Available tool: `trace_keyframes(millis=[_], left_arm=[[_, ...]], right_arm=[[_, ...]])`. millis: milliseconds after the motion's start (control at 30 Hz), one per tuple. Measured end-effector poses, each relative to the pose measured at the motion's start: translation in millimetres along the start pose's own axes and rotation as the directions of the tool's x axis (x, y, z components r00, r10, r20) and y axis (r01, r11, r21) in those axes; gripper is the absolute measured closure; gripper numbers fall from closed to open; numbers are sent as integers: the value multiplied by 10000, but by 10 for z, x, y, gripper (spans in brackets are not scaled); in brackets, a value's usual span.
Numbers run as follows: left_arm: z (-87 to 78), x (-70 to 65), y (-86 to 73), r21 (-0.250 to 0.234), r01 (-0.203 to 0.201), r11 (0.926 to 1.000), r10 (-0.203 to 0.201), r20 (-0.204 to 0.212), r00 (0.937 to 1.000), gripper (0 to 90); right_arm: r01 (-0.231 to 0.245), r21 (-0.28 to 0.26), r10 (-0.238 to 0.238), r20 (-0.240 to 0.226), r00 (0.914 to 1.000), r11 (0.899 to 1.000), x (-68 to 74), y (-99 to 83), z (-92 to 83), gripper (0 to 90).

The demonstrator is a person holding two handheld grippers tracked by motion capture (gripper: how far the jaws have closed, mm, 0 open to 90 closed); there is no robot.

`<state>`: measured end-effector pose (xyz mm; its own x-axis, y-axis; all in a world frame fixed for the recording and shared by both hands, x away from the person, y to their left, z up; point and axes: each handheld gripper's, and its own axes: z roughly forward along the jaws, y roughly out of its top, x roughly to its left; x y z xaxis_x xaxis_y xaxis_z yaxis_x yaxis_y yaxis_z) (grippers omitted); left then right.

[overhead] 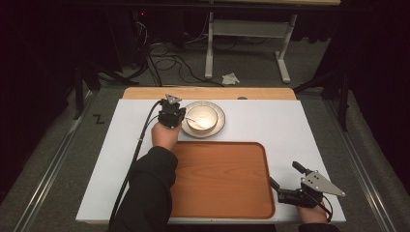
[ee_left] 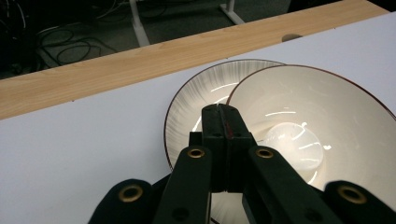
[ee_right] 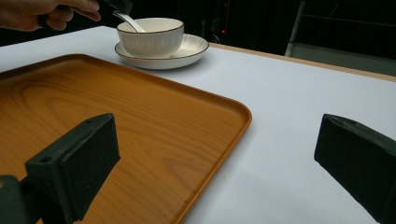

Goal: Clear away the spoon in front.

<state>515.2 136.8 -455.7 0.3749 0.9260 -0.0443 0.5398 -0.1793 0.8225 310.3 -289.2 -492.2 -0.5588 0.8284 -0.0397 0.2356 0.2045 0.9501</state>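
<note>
1. Across the middle of the high view, the white desk is seen.
2. At lower centre, the wooden tray is laid on it.
3. Above the tray, a plate is set, with a bowl on it.
4. At the bowl's left rim, the left claw is clenched on a spoon handle.
5. At lower right, the right claw is held released beside the tray.

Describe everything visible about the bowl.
The bowl is white, glossy like ceramic, with a thin dark rim and faint ribbing outside. It stands upright on a matching plate at the far side of the table. A spoon leans inside it, handle pinched in the left tool, whose jaws are shut.
</note>
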Motion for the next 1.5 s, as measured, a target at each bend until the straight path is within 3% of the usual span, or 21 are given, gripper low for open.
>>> trace_keyframes(millis=[233, 367, 467, 867, 900, 1133, 1267, 1500], left_arm=[[-53, -15, -91, 85, 11, 10000, -15, 392, 9992, 899], [-92, -2, -123, -142, 37, 9999, -32, 349, 9994, 899], [-107, 54, -152, -172, 319, 9993, -317, 120, 9994, 899], [-310, -38, -363, -181, 493, 9986, -473, 955, 9943, 898], [-350, -37, -394, -177, 616, 9979, -592, 1153, 9916, 898], [-517, -52, -414, -370, 619, 9974, -559, 1450, 9878, 894], [-658, -97, -404, -461, 518, 9976, -434, 1681, 9848, 858], [-735, -100, -413, -451, 551, 9975, -450, 1996, 9788, 747]], right_arm=[[21, 1, -21, -6, 10000, 10000, 7, 5, -3, 7], [15, 18, -15, -14, 10000, 10000, 10, 5, -2, 7], [44, 26, -44, -21, 10000, 10000, 8, 2, 1, 7], [113, 4, -113, -64, 9999, 9999, 8, 9, 1, 8], [93, 34, -93, -73, 9999, 10000, 18, 13, 5, 8], [133, 55, -133, -83, 9999, 9999, 22, 12, 12, 8], [166, 56, -166, -59, 9998, 9998, 27, 14, 6, 7], [231, 85, -231, -74, 9997, 9997, 37, 16, 12, 8]])
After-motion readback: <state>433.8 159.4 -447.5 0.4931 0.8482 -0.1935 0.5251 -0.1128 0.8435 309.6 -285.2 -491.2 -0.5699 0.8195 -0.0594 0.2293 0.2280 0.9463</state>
